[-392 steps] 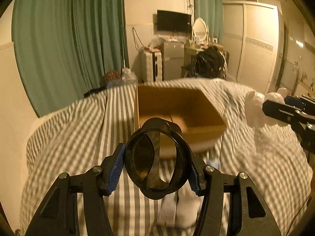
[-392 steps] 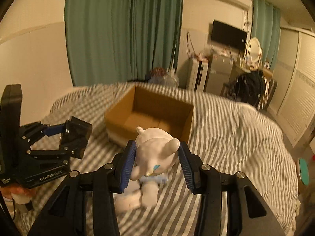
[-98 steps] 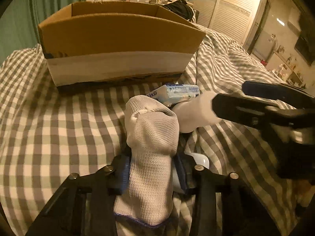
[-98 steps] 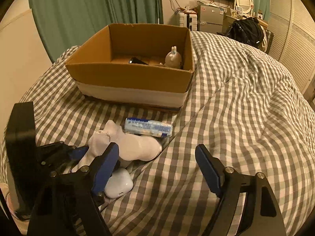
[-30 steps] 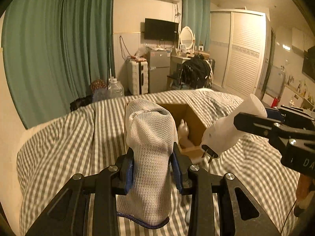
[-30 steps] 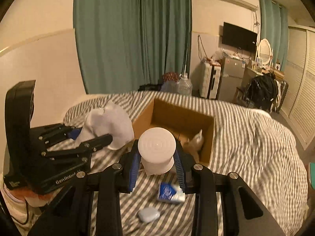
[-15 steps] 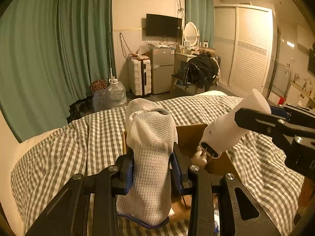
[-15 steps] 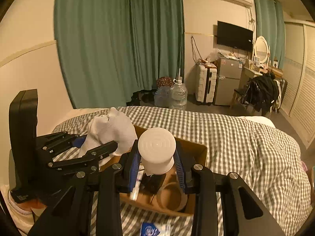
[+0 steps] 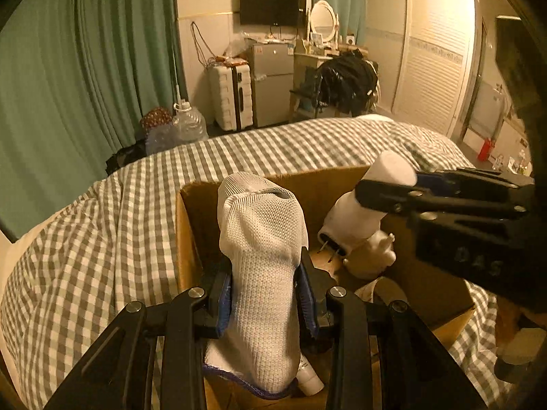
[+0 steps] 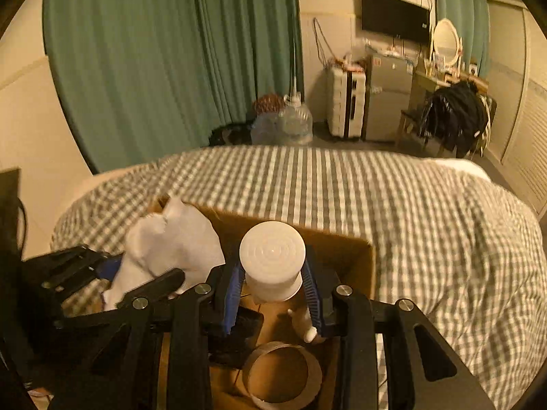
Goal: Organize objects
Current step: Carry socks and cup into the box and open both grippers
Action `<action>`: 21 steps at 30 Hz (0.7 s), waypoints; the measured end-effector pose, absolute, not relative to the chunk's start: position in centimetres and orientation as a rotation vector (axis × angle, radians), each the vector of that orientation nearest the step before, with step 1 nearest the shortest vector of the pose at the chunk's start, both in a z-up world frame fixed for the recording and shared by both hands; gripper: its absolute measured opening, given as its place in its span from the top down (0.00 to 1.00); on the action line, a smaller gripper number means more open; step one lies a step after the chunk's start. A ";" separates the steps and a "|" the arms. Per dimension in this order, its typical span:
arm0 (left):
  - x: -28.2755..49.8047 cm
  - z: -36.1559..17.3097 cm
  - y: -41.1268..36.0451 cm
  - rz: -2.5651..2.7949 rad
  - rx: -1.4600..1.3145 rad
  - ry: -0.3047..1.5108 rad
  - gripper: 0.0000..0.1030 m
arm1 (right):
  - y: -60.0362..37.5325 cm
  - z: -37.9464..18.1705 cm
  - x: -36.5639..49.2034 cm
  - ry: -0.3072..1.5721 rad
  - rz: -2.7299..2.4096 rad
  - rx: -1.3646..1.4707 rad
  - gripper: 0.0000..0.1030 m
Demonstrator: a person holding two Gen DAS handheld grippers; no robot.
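Left wrist view: the left tool (image 9: pixel 265 299) pinched a white knit sock (image 9: pixel 261 239) (mesh-textured, upright); the right tool (image 10: pixel 275 290) clamped a white plug adapter (image 10: pixel 272 259) over the cardboard box (image 9: pixel 191 239).

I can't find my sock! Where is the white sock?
The white sock is pinched in the left gripper, held over the cardboard box on the checked bed, left of the white plug.
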State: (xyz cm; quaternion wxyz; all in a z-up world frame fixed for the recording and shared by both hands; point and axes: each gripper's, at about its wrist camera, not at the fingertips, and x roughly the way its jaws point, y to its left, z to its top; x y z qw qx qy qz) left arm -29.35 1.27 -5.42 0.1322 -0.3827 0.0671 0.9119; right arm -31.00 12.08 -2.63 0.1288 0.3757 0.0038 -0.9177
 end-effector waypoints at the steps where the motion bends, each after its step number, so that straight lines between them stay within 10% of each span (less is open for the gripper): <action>1: -29.5 -5.7 1.3 2.643 -1.121 0.194 0.67 | 12.1 -3.3 -31.3 0.009 -2.662 1.109 0.69; 6: -29.1 -6.1 1.3 2.644 -1.135 0.182 0.56 | 13.0 -4.3 -31.6 -0.053 -2.638 1.122 0.67; 9: -28.2 -5.8 1.6 2.671 -1.132 0.198 0.39 | 13.7 -3.2 -31.0 -0.079 -2.661 1.081 0.37; 12: -26.6 -4.7 1.8 2.701 -1.097 0.221 0.21 | 14.4 -1.2 -29.1 -0.096 -2.695 1.011 0.37; 21: -21.7 -1.5 1.8 2.765 -1.019 0.198 0.13 | 16.2 2.8 -22.4 -0.017 -2.724 0.977 0.29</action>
